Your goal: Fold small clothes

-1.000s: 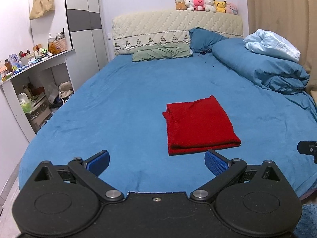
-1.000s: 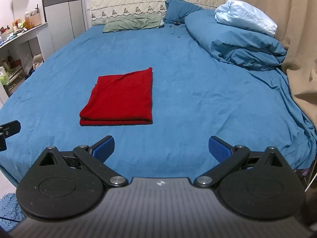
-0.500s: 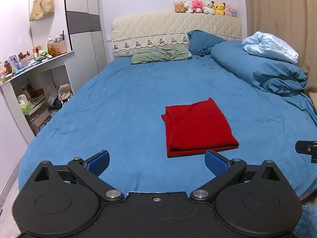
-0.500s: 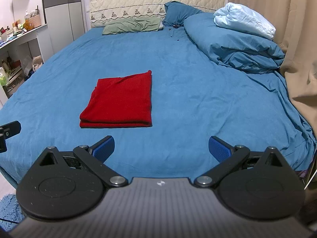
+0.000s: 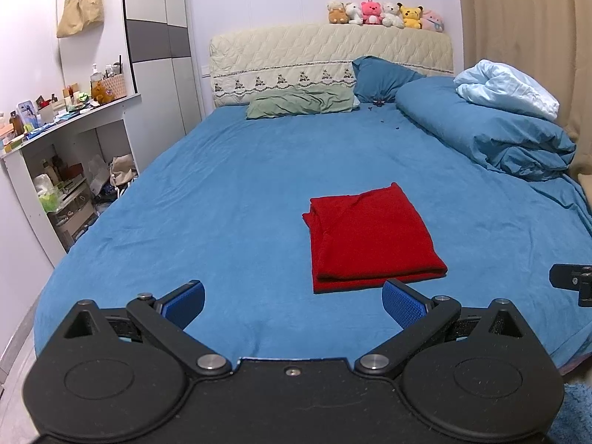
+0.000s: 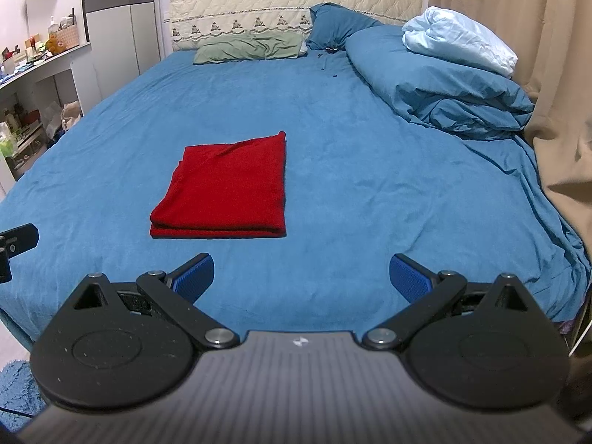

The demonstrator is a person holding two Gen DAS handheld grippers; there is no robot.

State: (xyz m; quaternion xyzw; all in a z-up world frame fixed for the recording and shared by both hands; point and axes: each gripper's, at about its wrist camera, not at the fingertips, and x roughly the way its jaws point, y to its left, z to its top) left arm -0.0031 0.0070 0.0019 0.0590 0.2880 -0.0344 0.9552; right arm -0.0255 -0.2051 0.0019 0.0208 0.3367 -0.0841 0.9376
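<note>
Folded red garment lies flat on the blue bed, just ahead of the left gripper and toward its right jaw; from the right gripper it sits ahead-left. Left view alone shows the hanging bag — right view shows more of the curtain. Both jaws spread wide, holding nothing, touching nothing.

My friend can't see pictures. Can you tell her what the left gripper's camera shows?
A red cloth, folded into a neat rectangle, lies flat on a big blue bed. The left gripper hangs open and empty at the bed's near edge, not touching the cloth. Far back, stuffed toys sit in a row along the headboard.
</note>
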